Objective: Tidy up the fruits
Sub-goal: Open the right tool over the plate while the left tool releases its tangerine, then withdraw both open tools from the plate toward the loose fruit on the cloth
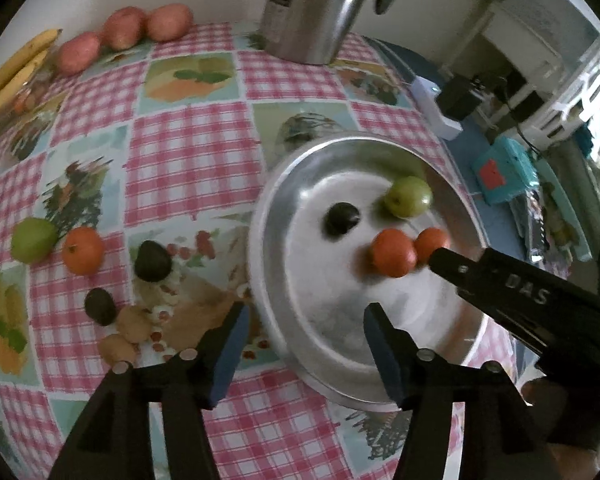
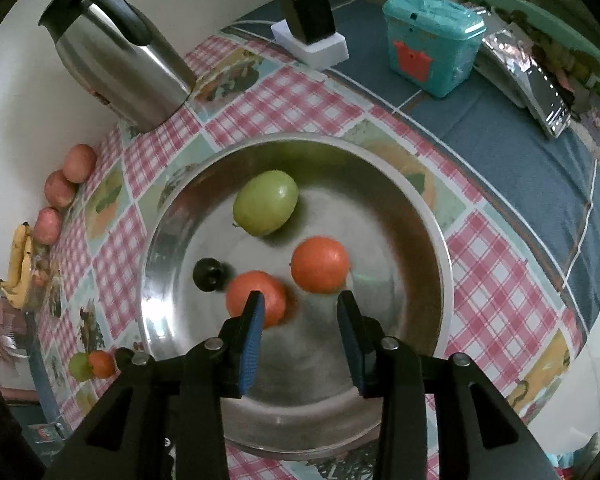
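Left wrist view looks down on a checked surface (image 1: 188,148) where a steel bowl (image 1: 276,280) holds a green fruit (image 1: 407,196), two oranges (image 1: 394,253) and one dark avocado (image 1: 342,219). The left tool (image 1: 306,316) hangs over the bowl's near rim with its fingers apart, gripping nothing. Off to the left on the cloth lie another green fruit (image 1: 33,239), an orange (image 1: 83,250) touching it, and two more dark avocados (image 1: 152,261) — all outside the bowl. Three red apples (image 1: 125,27) and a bunch of bananas (image 1: 18,65) sit at the far edge, near a steel kettle (image 1: 316,8).

From the right wrist view, the right tool (image 2: 302,304) hovers inside the bowl (image 2: 432,264) with its fingers spread and empty — the left fingertip overlaps the nearer orange (image 2: 248,294) in the picture, while the second orange (image 2: 320,264) lies just beyond. A teal container (image 2: 432,44) stands on the blue cloth behind.
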### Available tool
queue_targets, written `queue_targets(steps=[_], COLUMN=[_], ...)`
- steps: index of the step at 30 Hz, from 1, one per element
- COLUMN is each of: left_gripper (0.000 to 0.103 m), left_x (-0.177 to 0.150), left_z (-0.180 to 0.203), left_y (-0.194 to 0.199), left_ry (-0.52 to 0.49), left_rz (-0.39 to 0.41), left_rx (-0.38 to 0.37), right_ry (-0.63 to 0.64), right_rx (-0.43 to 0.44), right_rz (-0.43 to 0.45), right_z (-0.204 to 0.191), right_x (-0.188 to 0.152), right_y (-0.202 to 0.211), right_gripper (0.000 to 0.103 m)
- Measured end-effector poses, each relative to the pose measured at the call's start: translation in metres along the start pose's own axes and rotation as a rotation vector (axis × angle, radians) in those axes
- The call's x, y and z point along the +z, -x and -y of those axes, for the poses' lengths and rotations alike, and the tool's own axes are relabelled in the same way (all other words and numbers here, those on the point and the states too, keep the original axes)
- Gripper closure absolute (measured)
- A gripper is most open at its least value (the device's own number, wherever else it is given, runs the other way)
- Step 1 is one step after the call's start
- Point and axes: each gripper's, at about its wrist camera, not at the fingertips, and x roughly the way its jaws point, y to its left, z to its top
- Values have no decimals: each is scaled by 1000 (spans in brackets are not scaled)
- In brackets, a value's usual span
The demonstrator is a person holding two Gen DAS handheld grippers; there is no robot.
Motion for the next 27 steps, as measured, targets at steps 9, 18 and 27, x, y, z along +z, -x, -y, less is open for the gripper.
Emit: queue_targets(steps=[9, 18, 27], left_gripper=[12, 0, 0], left_x=[5, 7, 10], left_z=[-40, -82, -108], left_y=[3, 23, 43], left_ry=[135, 242, 250], left_rz=[11, 68, 121], left_rx=[157, 251, 323], right_ry=[26, 135, 287], right_rx=[0, 11, 52], right_rz=[-1, -22, 0], right_z=[-7, -34, -72], right_x=[-1, -10, -28], right_y=[-1, -5, 0], right_gripper=[40, 29, 11])
